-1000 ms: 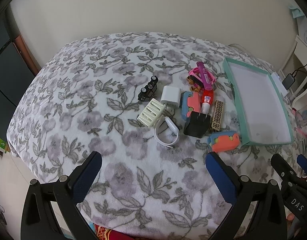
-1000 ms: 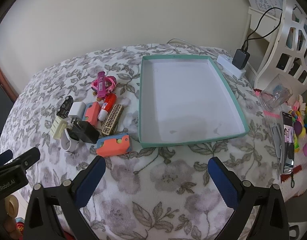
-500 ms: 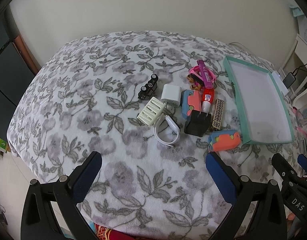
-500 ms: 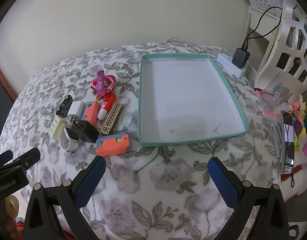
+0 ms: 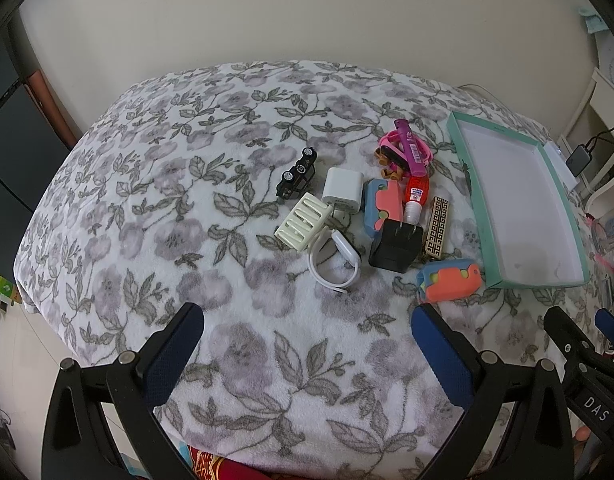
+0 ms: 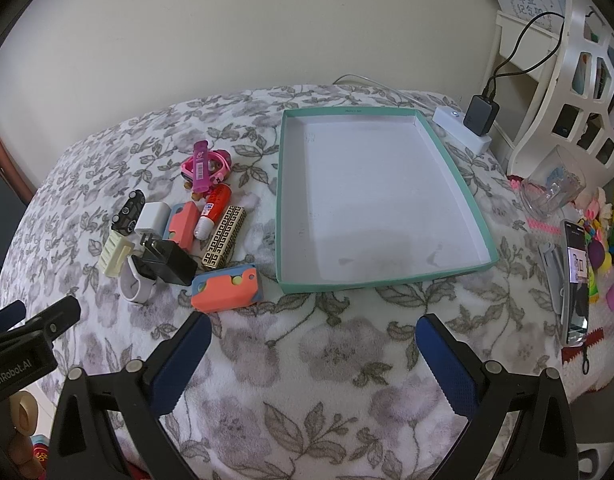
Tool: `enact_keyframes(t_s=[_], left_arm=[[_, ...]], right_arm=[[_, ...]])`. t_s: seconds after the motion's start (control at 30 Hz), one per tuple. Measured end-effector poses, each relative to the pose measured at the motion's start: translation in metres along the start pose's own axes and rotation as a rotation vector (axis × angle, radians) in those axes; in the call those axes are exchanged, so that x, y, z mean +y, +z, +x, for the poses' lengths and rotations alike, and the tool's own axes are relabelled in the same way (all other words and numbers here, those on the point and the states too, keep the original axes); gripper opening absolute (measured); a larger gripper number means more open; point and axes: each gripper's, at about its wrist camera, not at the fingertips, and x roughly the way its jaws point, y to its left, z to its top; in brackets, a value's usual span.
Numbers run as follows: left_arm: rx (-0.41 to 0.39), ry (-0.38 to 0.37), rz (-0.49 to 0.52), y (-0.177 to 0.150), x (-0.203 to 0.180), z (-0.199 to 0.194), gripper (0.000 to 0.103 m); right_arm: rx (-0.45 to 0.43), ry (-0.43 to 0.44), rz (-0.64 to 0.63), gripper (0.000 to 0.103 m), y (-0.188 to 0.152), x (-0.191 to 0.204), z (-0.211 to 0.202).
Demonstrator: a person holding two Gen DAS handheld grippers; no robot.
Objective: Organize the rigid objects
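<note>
A pile of small objects lies on the floral blanket: an orange-and-blue case (image 6: 228, 288) (image 5: 451, 280), a black charger (image 6: 169, 262) (image 5: 395, 248), a white charger (image 5: 342, 190), a cream comb-like piece (image 5: 303, 222), a white band (image 5: 333, 266), a black toy car (image 5: 297, 174), a gold patterned box (image 6: 223, 238), a red glue tube (image 6: 213, 210) and a pink watch (image 6: 207, 164). An empty teal tray (image 6: 285, 200) (image 5: 465, 176) sits to their right. My left gripper (image 5: 307, 344) and right gripper (image 6: 313, 344) are both open and empty, near the front edge.
A white power strip with a black adapter (image 6: 479, 116) lies behind the tray. A white shelf (image 6: 579, 80), a clear cup (image 6: 553, 190), a phone (image 6: 575, 280) and small toys (image 6: 603, 240) stand at the right. A wall runs behind the bed.
Both views have shifted only slightly; the left gripper has eased a little toward the pile. No object has moved.
</note>
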Motion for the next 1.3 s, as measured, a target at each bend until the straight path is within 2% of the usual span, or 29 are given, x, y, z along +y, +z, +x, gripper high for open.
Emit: enact_keyframes(t_s=[0.83,1.03,1.3], left_arm=[[0.008,0.000,-0.006,-0.001,0.002,0.002,0.103],[0.081,0.036,-0.050,0.010,0.012,0.017,0.103],[0.205,0.066,-0.205,0.048,0.025,0.050,0.103]], right_arm=[[0.005,-0.002,0.001,0.103,-0.002,0.000,0.003],[0.027,0.001,-0.010,0.103,0.005,0.001,0.007],[0.084,0.013,-0.057,0.103,0.048,0.021,0.026]])
